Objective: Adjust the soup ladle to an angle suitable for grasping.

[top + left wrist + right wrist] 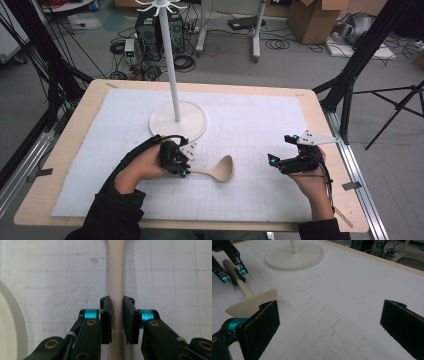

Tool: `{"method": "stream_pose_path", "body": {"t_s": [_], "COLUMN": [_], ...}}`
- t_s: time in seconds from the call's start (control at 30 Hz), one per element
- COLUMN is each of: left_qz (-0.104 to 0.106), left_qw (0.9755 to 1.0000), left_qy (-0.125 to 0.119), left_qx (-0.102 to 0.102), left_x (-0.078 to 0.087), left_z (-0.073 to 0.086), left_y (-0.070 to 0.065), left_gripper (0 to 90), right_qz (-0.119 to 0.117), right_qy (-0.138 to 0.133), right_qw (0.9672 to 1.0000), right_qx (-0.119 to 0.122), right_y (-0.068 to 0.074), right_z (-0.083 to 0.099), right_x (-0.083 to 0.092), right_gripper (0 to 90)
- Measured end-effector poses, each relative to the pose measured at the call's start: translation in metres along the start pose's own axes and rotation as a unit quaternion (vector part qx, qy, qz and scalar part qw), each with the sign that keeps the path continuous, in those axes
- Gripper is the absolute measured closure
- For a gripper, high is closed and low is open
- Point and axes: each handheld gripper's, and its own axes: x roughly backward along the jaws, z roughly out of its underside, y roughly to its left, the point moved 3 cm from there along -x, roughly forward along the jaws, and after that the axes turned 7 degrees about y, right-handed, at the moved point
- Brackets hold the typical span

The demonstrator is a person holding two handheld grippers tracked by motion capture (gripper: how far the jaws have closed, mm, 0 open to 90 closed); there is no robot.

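**Op A:** I've got the left gripper (pixel 183 167) clamped on the spoon (pixel 218 170); in the left gripper view both pads press flat against the sides of the handle (pixel 116 290), low down near its end. Nothing slack there.

**Op B:** Where does the spoon sit?

**Op A:** On the white mat (pixel 250 125), near the middle of the table (pixel 85 115), bowl end pointing toward my right gripper (pixel 280 161). The round base of the stand (pixel 177 120) lies just behind my left hand.

**Op B:** How will it handle?

**Op A:** It looks like light, stiff wood or plastic, smooth-skinned. I judge it won't bend or break, but the rounded handle could roll between flat pads, and gripping this far back lets the bowl droop. A hold nearer the middle would carry steadier.

**Op B:** And the right one?

**Op A:** Spread wide, holding nothing. In the right gripper view its pads (pixel 259 327) stand far apart over bare mat, the spoon's bowl (pixel 252 305) just beyond the nearer pad.

**Op B:** Room to move?

**Op A:** Plenty of open mat between the hands and to the right. The pole (pixel 170 60) rises behind the left hand, so I'd lift clear of it. The mat stops short of the table's wooden rim on all sides.
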Motion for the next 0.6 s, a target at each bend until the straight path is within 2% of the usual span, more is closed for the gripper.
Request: {"method": "stream_pose_path", "body": {"t_s": [0.13,0.6], "left_qz": [0.004,0.015], "left_qw": [1.0000,0.9998], "left_qy": [-0.003,0.009], "left_qx": [-0.007,-0.013], "left_x": [-0.003,-0.013], "left_z": [-0.014,-0.042], "left_y": [0.004,0.011], "left_gripper": [77.9,77.9], "right_qz": [-0.002,-0.001], "right_qy": [-0.005,-0.011], "right_qw": [1.0000,0.9999], "right_qx": [-0.005,-0.003], "right_y": [0.000,-0.001], "right_z": [-0.001,-0.002], "right_x": [0.003,0.006], "right_gripper": [1.2,1.2]}}
